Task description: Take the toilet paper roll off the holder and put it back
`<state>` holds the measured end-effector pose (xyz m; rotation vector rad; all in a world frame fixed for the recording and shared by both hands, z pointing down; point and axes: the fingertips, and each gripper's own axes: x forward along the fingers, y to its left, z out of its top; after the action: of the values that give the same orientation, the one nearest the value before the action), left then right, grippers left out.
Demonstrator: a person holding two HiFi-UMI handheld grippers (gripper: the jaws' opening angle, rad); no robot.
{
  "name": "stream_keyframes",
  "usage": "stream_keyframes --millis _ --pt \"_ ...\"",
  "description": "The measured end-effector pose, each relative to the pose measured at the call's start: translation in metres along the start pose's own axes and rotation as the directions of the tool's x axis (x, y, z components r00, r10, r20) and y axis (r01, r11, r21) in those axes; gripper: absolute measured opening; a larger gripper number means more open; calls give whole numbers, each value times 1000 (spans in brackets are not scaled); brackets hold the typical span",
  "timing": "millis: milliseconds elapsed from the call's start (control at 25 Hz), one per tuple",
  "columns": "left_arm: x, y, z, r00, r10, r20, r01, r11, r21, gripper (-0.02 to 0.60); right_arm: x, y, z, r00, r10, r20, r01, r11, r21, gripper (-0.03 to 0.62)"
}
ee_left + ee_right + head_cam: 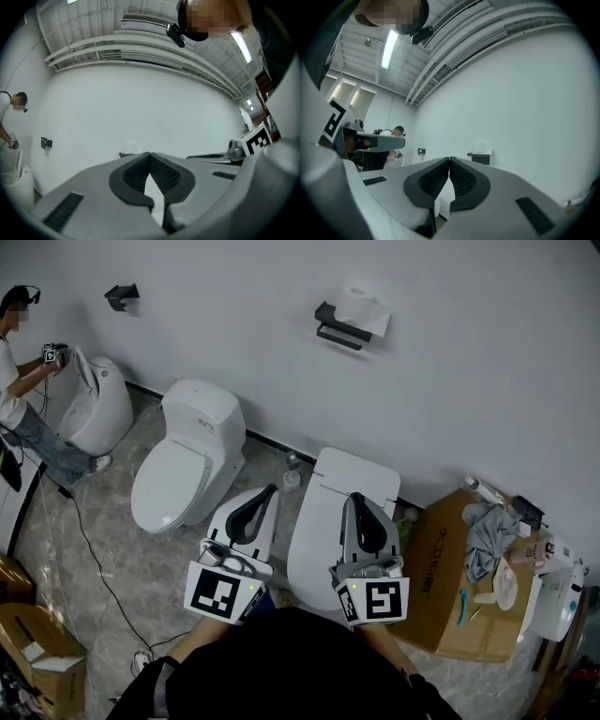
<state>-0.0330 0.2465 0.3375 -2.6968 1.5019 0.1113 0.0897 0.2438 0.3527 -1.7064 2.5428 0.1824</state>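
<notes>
White paper on the wall: the toilet paper roll (361,306) sits on its black holder (337,331), well ahead of both grippers and above them. The left gripper (265,493) has its jaws pressed together with nothing between them. The right gripper (353,497) is the same, tips meeting and empty. In the right gripper view the roll shows far off, just right of the tips. A closed-lid toilet (328,521) stands between the jaws and the wall. A second toilet (187,465) sits to the left, a cardboard box (436,568) to the right. Another person (19,381) works far left.
</notes>
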Motion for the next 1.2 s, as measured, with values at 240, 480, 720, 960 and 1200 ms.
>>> stream_keyframes --millis 240,480,720,960,1200 --pt "43 30 -3 998 -57 3 57 998 -6 6 42 -15 -9 998 -64 -7 64 998 7 23" --pt "82 73 -5 990 -138 16 138 990 -9 6 96 -22 -13 990 -138 -5 138 990 8 23" --pt "123 120 -1 977 -215 7 215 977 -11 6 149 -22 -8 977 -213 2 213 977 -8 23" --pt "156 154 -1 955 -296 21 296 955 -32 6 186 -21 -8 958 -288 -10 287 957 -28 24" --pt "180 182 -6 934 -356 26 357 932 -55 6 213 -20 -13 935 -354 -27 353 934 -49 25"
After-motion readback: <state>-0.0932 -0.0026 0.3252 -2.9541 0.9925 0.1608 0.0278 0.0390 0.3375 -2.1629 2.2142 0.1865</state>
